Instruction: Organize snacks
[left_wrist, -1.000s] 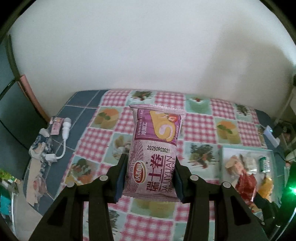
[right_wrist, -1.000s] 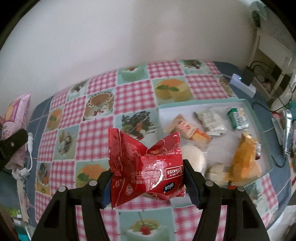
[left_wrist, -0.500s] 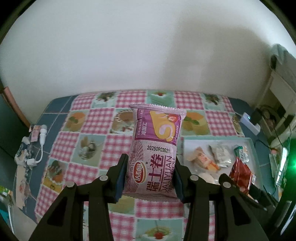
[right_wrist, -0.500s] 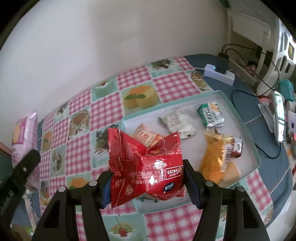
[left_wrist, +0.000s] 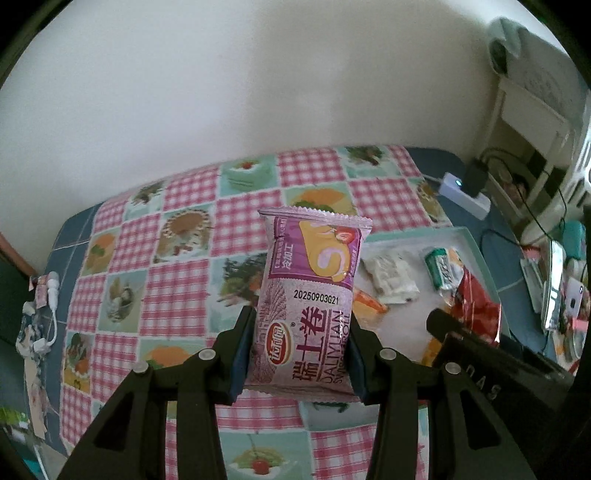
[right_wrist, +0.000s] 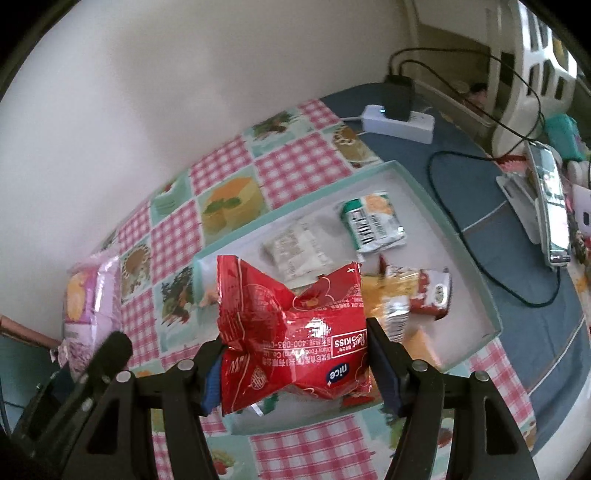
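Snacks ride in both our grips. Our left hand-held gripper (left_wrist: 299, 354) pinches a purple cake-roll packet (left_wrist: 308, 299) by its lower part, long axis standing upright and away from the jaws. Our right hand-held gripper (right_wrist: 295, 369) pinches a crumpled red packet (right_wrist: 291, 332), which bulges up out of the jaws. The tray (right_wrist: 491, 295) already holds several packets (a green one (right_wrist: 371, 225) and a white one (right_wrist: 295, 251) among them). From the right gripper it lies directly below and ahead; from the left it lies ahead and off to the right, past the checked cloth (left_wrist: 177, 295) on the counter. We judge the right hand nearer, so the red packet should go in first.
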